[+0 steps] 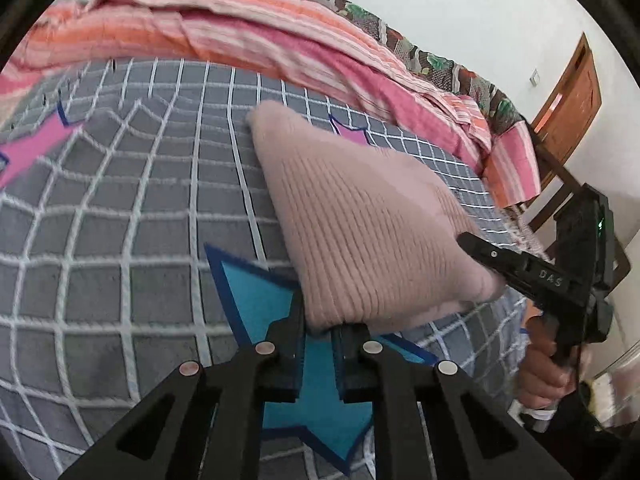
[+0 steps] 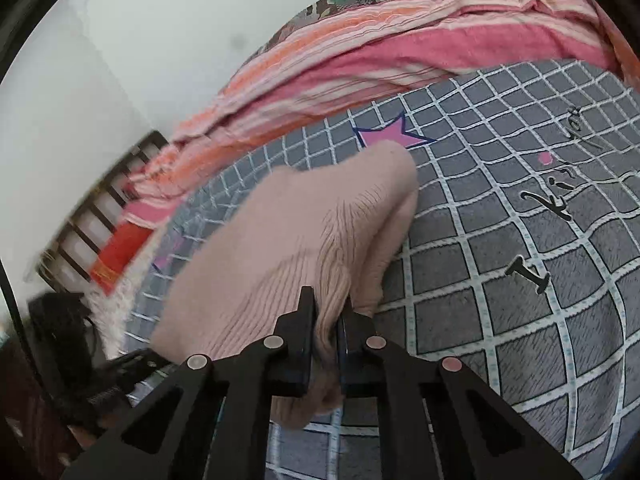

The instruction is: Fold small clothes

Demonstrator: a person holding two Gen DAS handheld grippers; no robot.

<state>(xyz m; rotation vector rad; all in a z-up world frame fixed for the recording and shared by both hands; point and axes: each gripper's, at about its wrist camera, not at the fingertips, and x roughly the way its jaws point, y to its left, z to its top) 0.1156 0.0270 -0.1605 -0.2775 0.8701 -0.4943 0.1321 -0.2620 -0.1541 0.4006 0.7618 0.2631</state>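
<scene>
Right wrist: gripper (image 2: pixel 326 320) pinching garment (image 2: pixel 288 240) (blurred, apparently knitted).

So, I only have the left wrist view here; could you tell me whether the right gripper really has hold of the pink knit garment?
Observer: Yes. In the right wrist view the right gripper is shut on a bunched fold of the pink knit garment, with cloth hanging out below the fingers.
Operator: Thank you. Is there anything on the bedsheet to the right of the garment?
Observer: Only print: black lettering on the grey checked bedsheet.
Operator: And what lies at the far side, please?
Observer: A slatted wooden bed frame beyond the pink striped blanket.
</scene>
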